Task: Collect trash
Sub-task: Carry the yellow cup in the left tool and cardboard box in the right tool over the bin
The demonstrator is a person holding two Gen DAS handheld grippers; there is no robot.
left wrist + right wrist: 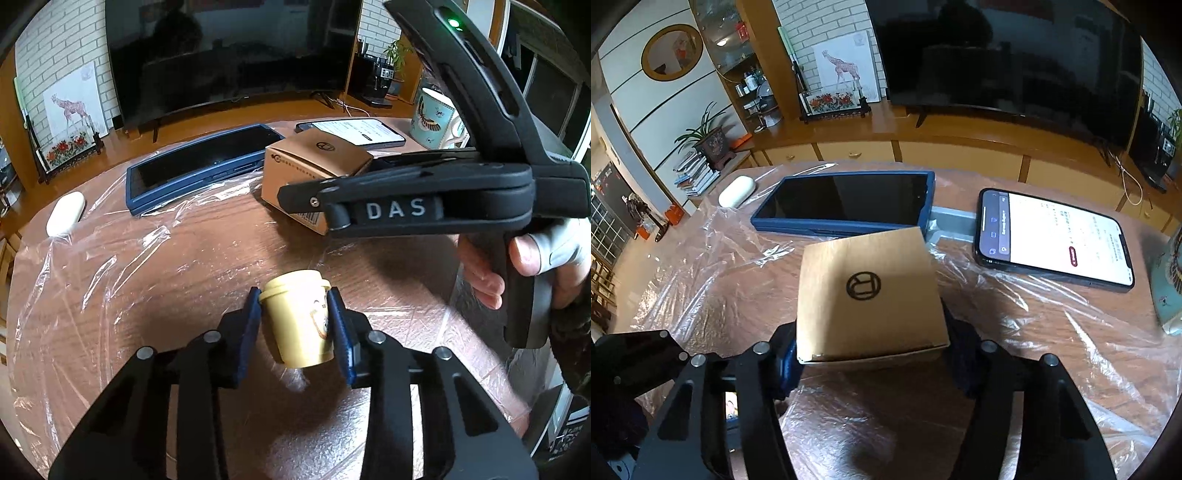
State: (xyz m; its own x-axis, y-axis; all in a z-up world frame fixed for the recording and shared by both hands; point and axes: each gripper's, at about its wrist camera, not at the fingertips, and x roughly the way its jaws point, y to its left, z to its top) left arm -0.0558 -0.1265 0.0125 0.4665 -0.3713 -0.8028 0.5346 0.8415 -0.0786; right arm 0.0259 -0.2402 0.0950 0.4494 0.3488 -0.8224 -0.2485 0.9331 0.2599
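Note:
A small pale-yellow lidded cup (295, 314) stands low in the middle of the left wrist view, on a wooden table covered with clear plastic film (155, 273). My left gripper (294, 325) is shut on it, one blue pad against each side. A brown cardboard box (868, 288) with a round black logo sits between the fingers of my right gripper (873, 360). Its pads press against the box's two sides. The left wrist view shows that gripper (295, 195) from the side, reaching over the box (314, 158), with a person's hand (487, 273) on its handle.
Behind the box lie a dark tablet in a blue case (849, 199) and a lit phone (1060, 240). A patterned mug (436, 118) stands at the right edge of the table, and a white oval case (737, 191) lies far left. A television and cabinet stand beyond.

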